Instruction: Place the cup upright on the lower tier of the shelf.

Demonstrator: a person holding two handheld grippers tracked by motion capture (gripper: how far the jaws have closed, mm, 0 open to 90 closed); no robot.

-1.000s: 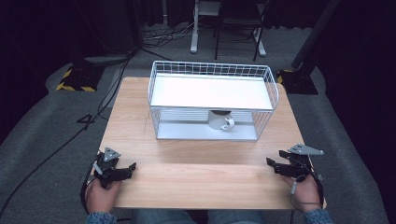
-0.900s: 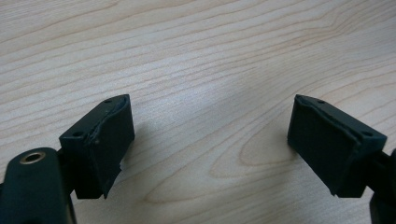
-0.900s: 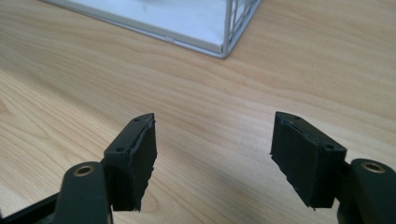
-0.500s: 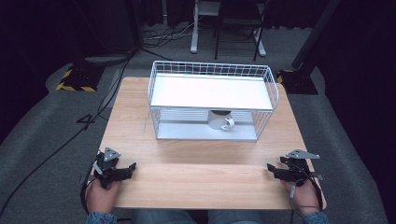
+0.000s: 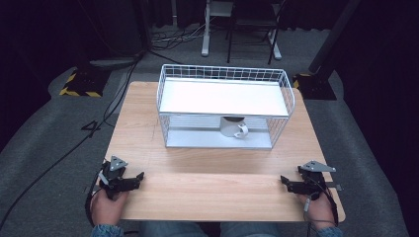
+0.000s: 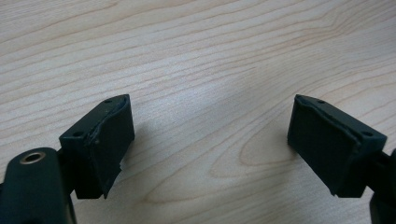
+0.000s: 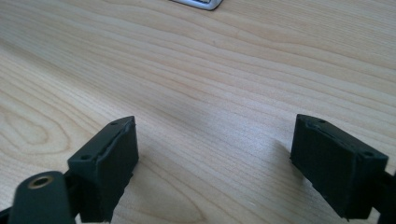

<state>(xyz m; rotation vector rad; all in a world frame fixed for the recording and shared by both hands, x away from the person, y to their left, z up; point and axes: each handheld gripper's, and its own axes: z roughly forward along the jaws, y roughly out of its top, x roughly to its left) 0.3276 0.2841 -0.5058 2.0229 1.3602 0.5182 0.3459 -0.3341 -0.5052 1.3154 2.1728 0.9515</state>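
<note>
I saw black grippers [image 5: 138, 177] on my pale, wood-grained table [image 5: 217, 187]; frame centre, a white wire basket [image 5: 225, 106] held a white mug [image 5: 234, 127].

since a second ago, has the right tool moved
Yes. In the high view the right tool has sunk toward the table's near edge, farther from the wire basket; its jaws have just been opening, nothing between them.

Black hand-held gripper [image 5: 139, 177]; grey plate [image 5: 117, 163]; denim cuffs [image 5: 105, 231].

Wire basket [image 5: 225, 81], mug [image 5: 233, 127], chair [image 5: 252, 19]
</note>
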